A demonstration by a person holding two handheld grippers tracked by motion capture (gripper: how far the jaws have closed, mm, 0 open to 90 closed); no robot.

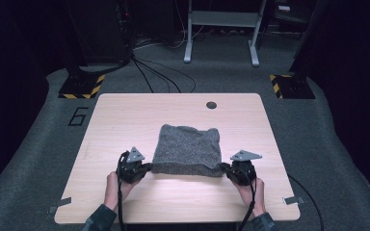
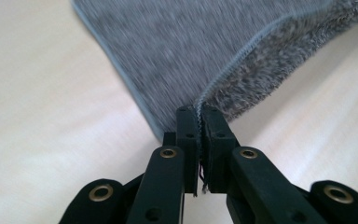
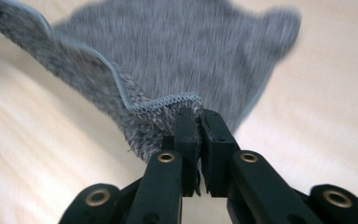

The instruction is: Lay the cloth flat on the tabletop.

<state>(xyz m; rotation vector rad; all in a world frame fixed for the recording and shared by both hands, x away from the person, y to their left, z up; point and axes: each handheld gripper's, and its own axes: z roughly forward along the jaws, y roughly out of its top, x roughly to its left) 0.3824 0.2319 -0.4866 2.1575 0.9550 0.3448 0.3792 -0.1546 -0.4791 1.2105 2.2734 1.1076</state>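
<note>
- Pinching the towel's (image 1: 187, 150) near-left corner, the left gripper (image 1: 147, 168) has its jaws clamped on the hem.
- Towel lies mid-table (image 1: 125, 115), near edge seemingly lifted.
- Right gripper (image 1: 225, 168) pinches the near-right corner.

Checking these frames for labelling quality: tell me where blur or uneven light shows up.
High view: table lit, room behind dark, towel soft but readable. Left gripper view: jaws sharp, towel smeared. Right gripper view: towel's far edge blurred, stitched hem near the right gripper crisp.
</note>
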